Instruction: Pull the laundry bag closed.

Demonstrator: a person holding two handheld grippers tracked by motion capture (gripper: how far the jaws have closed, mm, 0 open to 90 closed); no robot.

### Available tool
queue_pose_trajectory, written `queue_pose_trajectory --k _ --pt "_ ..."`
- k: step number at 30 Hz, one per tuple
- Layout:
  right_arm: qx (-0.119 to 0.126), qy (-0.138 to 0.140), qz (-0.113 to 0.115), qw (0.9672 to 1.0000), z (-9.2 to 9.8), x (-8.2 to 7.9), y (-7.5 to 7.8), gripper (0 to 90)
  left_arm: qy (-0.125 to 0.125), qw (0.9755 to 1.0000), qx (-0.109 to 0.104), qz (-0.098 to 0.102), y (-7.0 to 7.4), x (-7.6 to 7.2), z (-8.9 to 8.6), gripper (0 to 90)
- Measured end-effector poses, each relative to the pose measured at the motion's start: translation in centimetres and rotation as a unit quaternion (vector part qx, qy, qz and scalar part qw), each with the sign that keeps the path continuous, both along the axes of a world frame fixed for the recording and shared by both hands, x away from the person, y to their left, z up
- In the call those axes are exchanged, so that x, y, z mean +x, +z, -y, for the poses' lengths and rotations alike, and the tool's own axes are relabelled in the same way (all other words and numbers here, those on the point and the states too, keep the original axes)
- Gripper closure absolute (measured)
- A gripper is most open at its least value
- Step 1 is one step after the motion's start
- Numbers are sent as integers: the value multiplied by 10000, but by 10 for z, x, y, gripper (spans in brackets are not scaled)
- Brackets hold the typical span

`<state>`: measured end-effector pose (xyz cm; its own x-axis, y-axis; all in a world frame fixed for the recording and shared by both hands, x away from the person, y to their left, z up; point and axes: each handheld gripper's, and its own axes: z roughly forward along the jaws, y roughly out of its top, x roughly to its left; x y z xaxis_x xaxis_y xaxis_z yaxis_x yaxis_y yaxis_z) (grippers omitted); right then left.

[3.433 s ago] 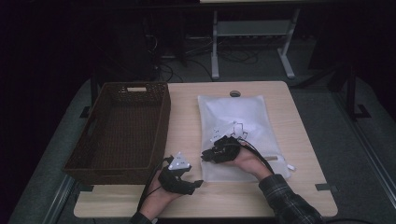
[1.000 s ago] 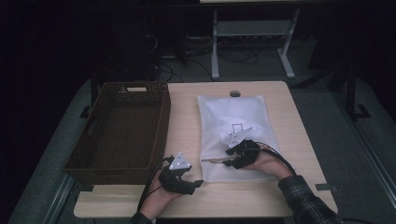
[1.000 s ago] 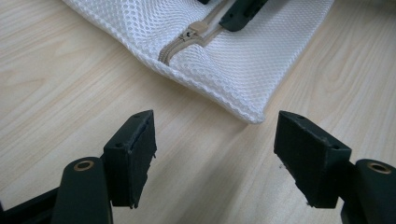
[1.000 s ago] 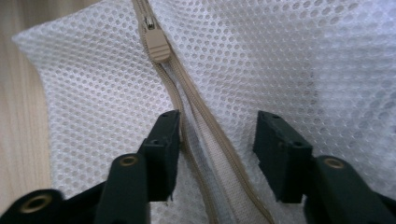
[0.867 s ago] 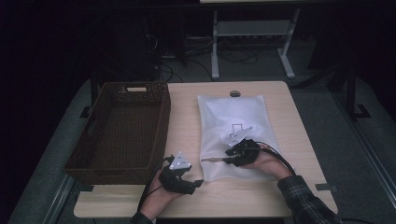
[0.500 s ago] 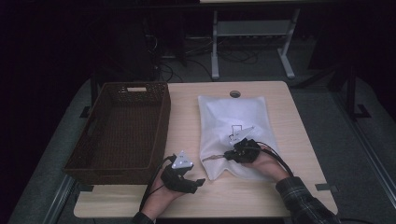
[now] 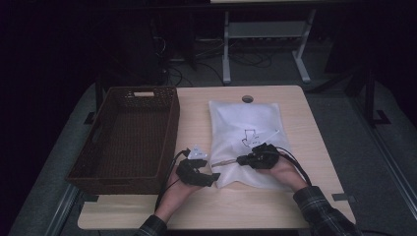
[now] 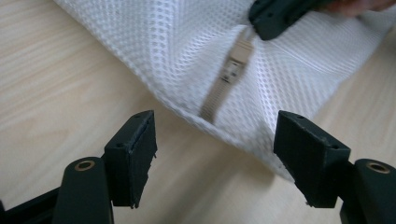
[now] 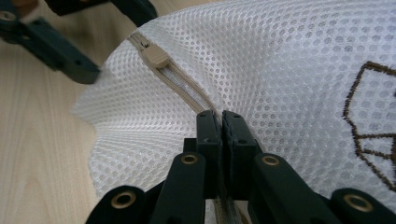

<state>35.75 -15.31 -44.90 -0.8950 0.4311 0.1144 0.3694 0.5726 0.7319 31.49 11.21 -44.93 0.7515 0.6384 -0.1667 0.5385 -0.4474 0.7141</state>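
Observation:
A white mesh bag (image 7: 251, 123) with a dark stitched figure lies on the wooden table (image 7: 196, 211). Along its near left edge runs a beige zipper (image 7: 223, 162), whose pull (image 9: 155, 57) sits a little beyond my right gripper (image 9: 220, 121). That gripper (image 7: 239, 160) is shut on the zipper tape and the mesh beside it, lifting the fabric slightly. My left gripper (image 8: 215, 144) stands open just short of the bag's corner, jaws either side of the zipper's end (image 8: 232, 70) without touching it. It lies to the left of the bag (image 7: 212, 178).
A dark woven basket (image 7: 128, 132) fills the table's left side, close beside the left hand. A round cable hole (image 7: 247, 99) sits past the bag's far edge. Bare wood lies along the front edge and right of the bag.
The right gripper's jaws have closed onto the zipper edge of the bag. The left gripper has slid toward the bag's near corner.

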Motion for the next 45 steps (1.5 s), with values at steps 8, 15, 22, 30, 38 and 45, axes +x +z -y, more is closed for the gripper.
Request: queue_pose_trajectory --k 8,15,22,30,38,45 --pt "138 -31 7 9999 5 0 4 857 -229 9997 -66 103 1 11 4 551" --pt "146 -47 12 9999 7 1 3 856 -375 9991 -18 189 4 10 4 708" --pt "130 -72 44 9999 8 2 4 855 -519 9983 56 250 5 9 8 790" --pt "157 -117 20 9998 9 -1 6 805 -440 9986 134 278 7 6 10 811" --pt "427 -46 -135 9990 15 -23 26 713 -451 9980 223 386 9 3 9 812" --pt "372 137 -309 9987 2 -41 18 723 -505 9973 245 470 10 1 8 812"
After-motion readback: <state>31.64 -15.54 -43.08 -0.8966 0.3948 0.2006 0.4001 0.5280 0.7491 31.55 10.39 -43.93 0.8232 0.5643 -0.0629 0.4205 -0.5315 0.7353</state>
